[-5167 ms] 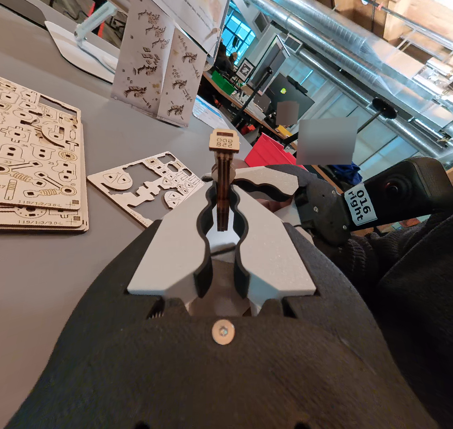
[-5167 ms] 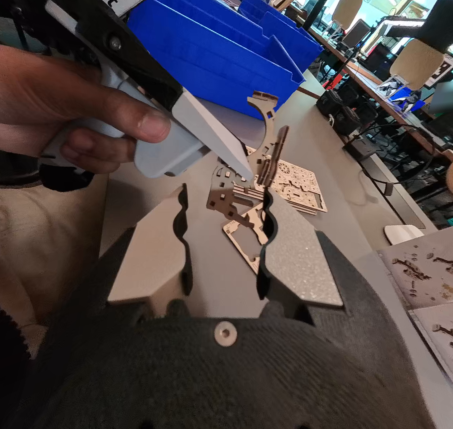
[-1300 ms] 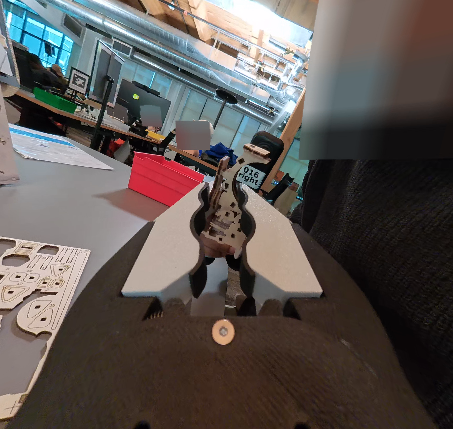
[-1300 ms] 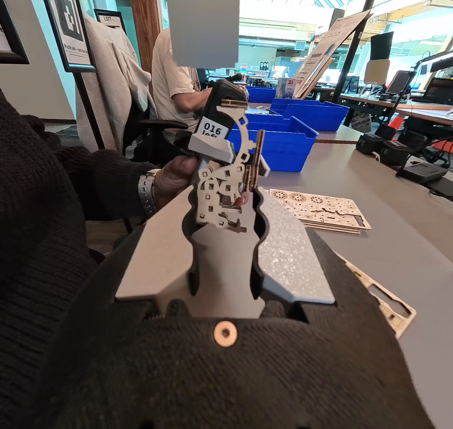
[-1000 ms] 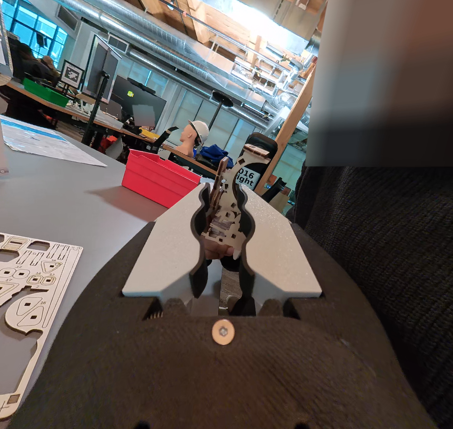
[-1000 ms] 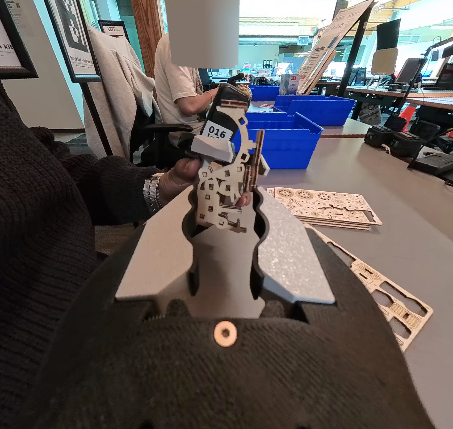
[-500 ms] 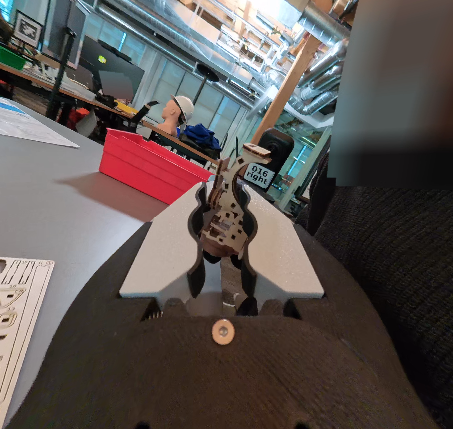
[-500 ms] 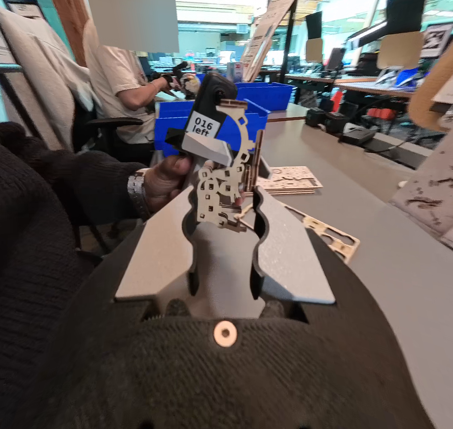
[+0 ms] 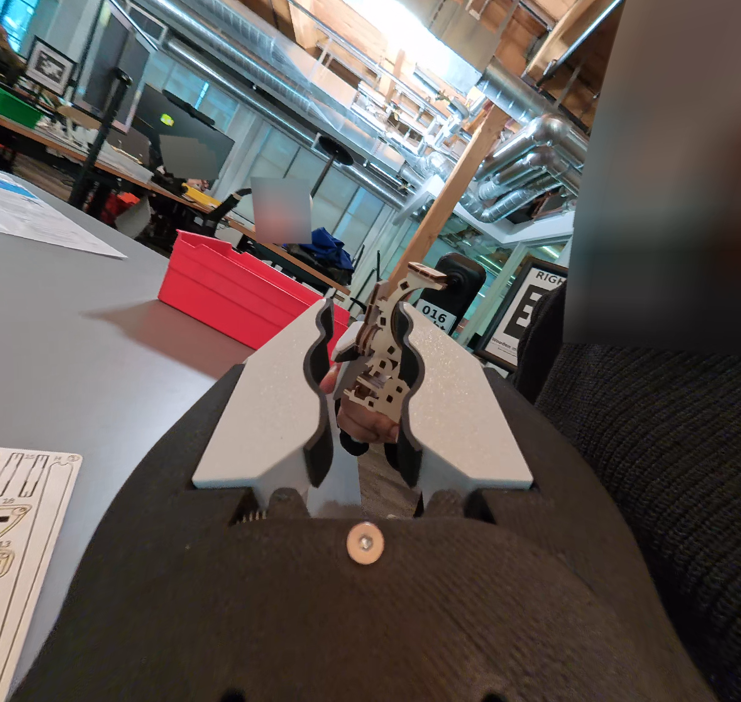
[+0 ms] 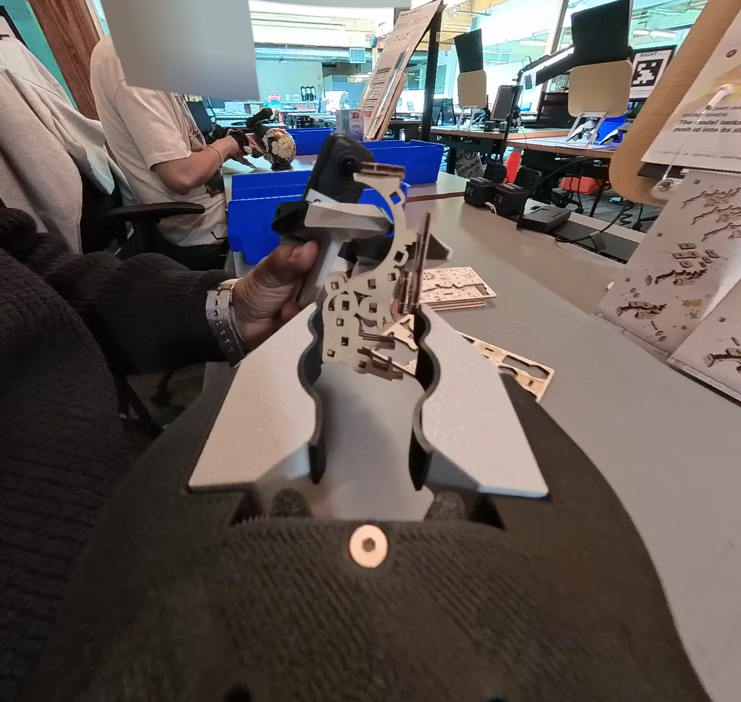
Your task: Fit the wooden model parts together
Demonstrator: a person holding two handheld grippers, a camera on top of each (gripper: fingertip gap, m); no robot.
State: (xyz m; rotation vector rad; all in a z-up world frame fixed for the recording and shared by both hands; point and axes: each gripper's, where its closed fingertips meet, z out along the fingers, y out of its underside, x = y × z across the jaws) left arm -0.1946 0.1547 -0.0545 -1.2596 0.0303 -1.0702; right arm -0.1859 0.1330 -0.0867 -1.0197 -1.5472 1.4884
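Right gripper (image 10: 368,312): fingers clenched across the wooden model (image 10: 349,322). The pale perforated plate sits at the left fingertip and the dark upright plate (image 10: 415,270) is against the right fingertip (contact at the left tip is close but hard to confirm).

The model is held in the air above the worktop (image 10: 601,362), upright. Its curved neck rises to a flat cap (image 10: 381,170) in front of the left gripper's camera.

Left gripper (image 9: 365,306): fingers released and parted. In the left wrist view the model (image 9: 385,366) stands between them, against the right finger, with a clear gap to the left finger. One grey finger of the right gripper (image 9: 345,362) shows in that gap, just beside the model.

In the right wrist view the left gripper (image 10: 341,214) sits behind the model with its fingers pointing toward the neck. The person's left hand (image 10: 272,294) wraps its handle, with a metal watch band (image 10: 222,322) at the wrist.

On the worktop:
- A stack of uncut part sheets (image 10: 453,286) lies beyond the model.
- A punched-out sheet (image 10: 513,366) lies just right of the right gripper.
- Another sheet corner (image 9: 28,522) shows at lower left in the left wrist view.
- A red bin (image 9: 224,278) and blue bins (image 10: 260,210) sit farther back.
- Printed instruction sheets (image 10: 681,302) stand at the far right.
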